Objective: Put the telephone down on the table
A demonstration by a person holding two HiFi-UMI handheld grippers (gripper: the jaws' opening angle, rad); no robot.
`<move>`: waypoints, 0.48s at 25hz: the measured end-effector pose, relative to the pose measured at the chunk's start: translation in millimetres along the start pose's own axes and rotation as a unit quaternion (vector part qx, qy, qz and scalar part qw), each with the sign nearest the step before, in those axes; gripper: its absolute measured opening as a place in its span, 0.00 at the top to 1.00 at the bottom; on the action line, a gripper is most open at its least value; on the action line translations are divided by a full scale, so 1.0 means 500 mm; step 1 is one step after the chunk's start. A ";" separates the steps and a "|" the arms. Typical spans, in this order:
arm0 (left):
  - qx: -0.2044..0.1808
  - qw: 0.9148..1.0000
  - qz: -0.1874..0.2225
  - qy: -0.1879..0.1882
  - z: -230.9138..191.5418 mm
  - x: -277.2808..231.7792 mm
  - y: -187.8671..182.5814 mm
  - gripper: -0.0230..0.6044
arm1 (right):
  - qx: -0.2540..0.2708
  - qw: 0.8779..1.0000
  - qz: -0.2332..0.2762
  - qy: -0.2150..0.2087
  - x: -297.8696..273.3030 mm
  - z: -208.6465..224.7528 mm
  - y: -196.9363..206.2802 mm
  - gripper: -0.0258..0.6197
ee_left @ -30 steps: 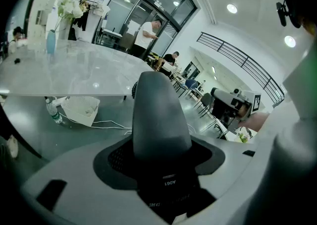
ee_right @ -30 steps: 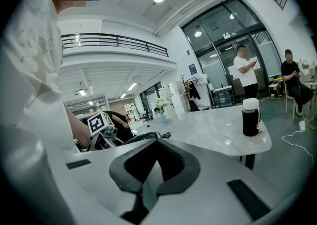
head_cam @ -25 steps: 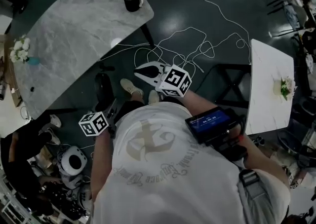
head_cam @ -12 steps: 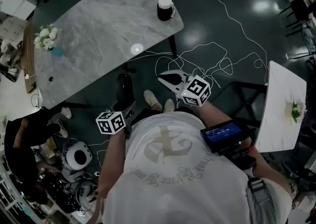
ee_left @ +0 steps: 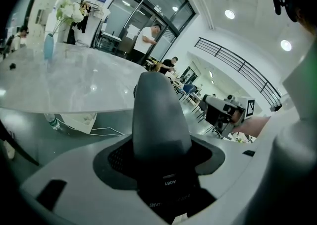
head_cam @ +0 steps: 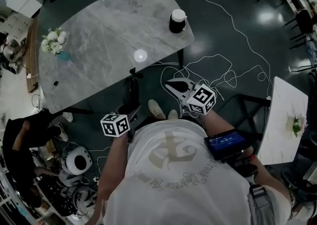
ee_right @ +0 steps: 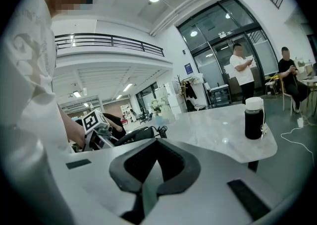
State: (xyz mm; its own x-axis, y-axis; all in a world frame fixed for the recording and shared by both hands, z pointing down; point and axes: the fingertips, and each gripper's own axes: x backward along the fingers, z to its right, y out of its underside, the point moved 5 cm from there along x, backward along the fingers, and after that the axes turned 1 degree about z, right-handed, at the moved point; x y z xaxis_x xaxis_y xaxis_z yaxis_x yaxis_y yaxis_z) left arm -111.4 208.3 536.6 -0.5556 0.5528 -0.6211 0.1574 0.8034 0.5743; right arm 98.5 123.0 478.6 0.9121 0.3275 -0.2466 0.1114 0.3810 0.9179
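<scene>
A vase of white flowers [head_cam: 54, 43] stands near the left end of the grey marble table [head_cam: 99, 35]. Close to the table's near edge, the left gripper [head_cam: 130, 112] is clenched on the telephone [head_cam: 131, 90]. The dark handset stands upright between its jaws, in the air over the dark floor rather than on the tabletop. From the right gripper view, a coiled cord shows at the handset's end. A dark cup with a white lid [head_cam: 177, 21] stands further right on the table, near its far right corner and well apart from the telephone. Below that corner, the right gripper [head_cam: 171, 84] points toward the table with its jaws drawn together and nothing between them. Thin white cables [head_cam: 233, 70] loop across the floor beyond it. At the far right stands a white table [head_cam: 280, 100] that carries a small bunch of flowers [head_cam: 297, 122].
</scene>
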 end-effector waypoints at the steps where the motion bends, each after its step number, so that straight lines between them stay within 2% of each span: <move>1: 0.000 1.000 0.000 0.001 -0.005 -0.004 -0.006 0.50 | 0.000 1.000 -0.001 0.000 -0.006 0.006 -0.002 0.94; 12: 0.002 1.000 0.006 0.005 -0.060 -0.028 -0.087 0.50 | 0.004 1.000 -0.015 0.002 -0.080 0.065 -0.044 0.94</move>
State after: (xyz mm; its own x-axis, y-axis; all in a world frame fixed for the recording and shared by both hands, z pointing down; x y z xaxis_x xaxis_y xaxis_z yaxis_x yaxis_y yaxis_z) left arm -134.9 159.1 536.5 -0.5615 0.5600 -0.6093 0.1679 0.7980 0.5788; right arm 72.2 73.1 478.3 0.9070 0.3187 -0.2753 0.1424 0.3830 0.9127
